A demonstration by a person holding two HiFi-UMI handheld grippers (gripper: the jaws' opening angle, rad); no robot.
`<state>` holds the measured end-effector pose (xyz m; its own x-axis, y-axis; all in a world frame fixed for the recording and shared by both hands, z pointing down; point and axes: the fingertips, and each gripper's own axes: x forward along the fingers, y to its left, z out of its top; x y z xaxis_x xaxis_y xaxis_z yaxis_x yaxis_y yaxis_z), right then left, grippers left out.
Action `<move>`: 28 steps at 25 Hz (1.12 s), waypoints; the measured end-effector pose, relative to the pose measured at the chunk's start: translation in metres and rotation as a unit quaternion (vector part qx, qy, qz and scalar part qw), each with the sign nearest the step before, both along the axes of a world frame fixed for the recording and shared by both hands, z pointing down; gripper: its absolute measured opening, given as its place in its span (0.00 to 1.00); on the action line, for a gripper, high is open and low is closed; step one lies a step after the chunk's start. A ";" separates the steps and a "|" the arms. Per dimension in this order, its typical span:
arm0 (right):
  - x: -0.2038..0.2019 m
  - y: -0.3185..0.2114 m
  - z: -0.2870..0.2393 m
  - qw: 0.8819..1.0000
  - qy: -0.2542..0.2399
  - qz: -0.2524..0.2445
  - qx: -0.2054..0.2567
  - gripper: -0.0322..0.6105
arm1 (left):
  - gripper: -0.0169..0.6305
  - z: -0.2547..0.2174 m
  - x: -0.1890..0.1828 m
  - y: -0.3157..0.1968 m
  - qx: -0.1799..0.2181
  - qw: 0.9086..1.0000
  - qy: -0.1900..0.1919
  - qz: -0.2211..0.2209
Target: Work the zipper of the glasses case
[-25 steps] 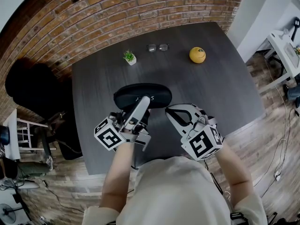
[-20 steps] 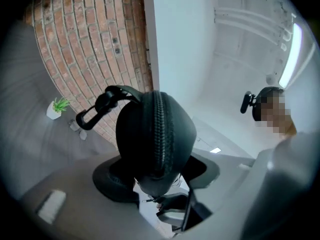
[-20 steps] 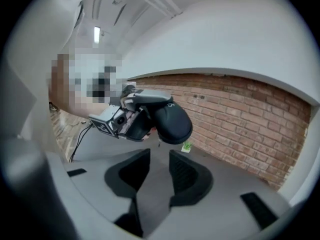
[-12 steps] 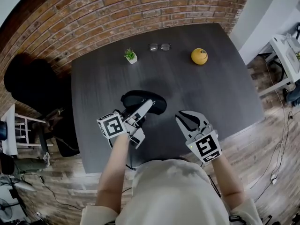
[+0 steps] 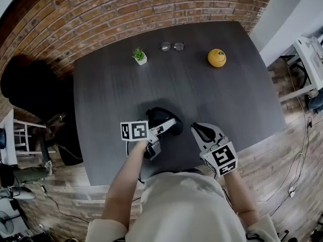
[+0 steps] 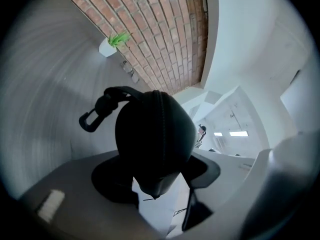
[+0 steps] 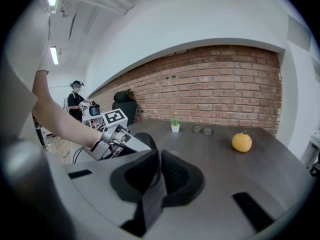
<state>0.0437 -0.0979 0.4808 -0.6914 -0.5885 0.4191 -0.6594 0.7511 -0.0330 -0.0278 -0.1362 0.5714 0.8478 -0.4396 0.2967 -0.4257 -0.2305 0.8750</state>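
Observation:
The black zippered glasses case (image 5: 161, 118) hangs just above the near part of the dark table (image 5: 101, 95), with my left gripper (image 5: 170, 125) shut on it. In the left gripper view the case (image 6: 150, 129) fills the gap between the pads, end-on. Its zipper seam (image 6: 160, 109) runs down the middle and a black clip (image 6: 91, 120) hangs at its left. My right gripper (image 5: 195, 128) is just right of the case and apart from it. Its jaws (image 7: 156, 164) have just been closing and stand shut with nothing between them. The right gripper view shows the left gripper (image 7: 120, 134) to its left.
At the table's far side stand a small potted plant (image 5: 140, 57), a pair of glasses (image 5: 171, 46) and a yellow fruit (image 5: 217, 58). A black chair (image 5: 25, 84) is left of the table. A brick wall (image 5: 126, 9) runs behind it. A person (image 7: 76, 101) stands far off.
Both grippers have sunk toward the table's near edge. The left one brought the case down and rolled, so the case now shows end-on. The right gripper has also rolled.

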 end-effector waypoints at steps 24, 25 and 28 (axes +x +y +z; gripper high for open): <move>-0.006 -0.002 0.010 0.999 -0.004 -0.032 -0.015 0.08 | 0.67 0.049 -0.033 -0.015 -0.055 0.970 -0.222 -0.082; -0.005 -0.001 0.008 0.999 -0.006 -0.032 -0.015 0.08 | 0.69 0.050 -0.038 -0.016 -0.052 0.965 -0.240 -0.093; -0.003 0.003 0.004 0.999 -0.010 -0.034 -0.012 0.08 | 0.72 0.048 -0.047 -0.015 -0.042 0.954 -0.278 -0.104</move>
